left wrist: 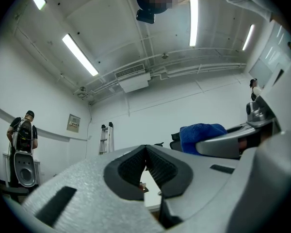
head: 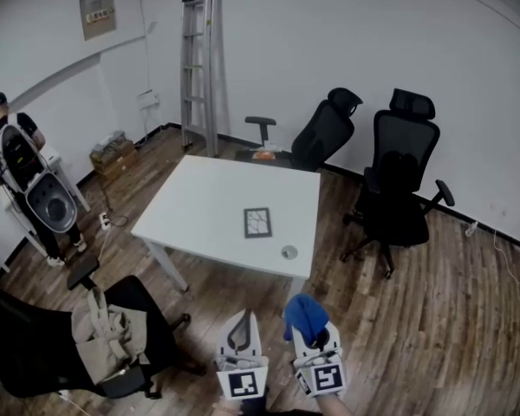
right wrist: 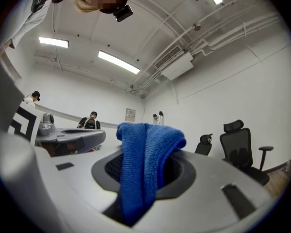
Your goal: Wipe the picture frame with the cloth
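No text could be read in any of the views. A small notice [head: 97,14] hung high on the white wall [head: 277,42], left of the ladder [head: 199,63]. It had a reddish strip with some print, but the letters were too small and blurred to make out.

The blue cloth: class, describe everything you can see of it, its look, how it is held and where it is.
The cloth is deep blue and soft, with a fine looped weave like microfibre. It is folded into a hump that stands above the right gripper, whose jaws are shut on its lower part. In the head view it is a bunched lump at the gripper's tip, above the wooden floor, short of the white table. Only the gripper touches it.
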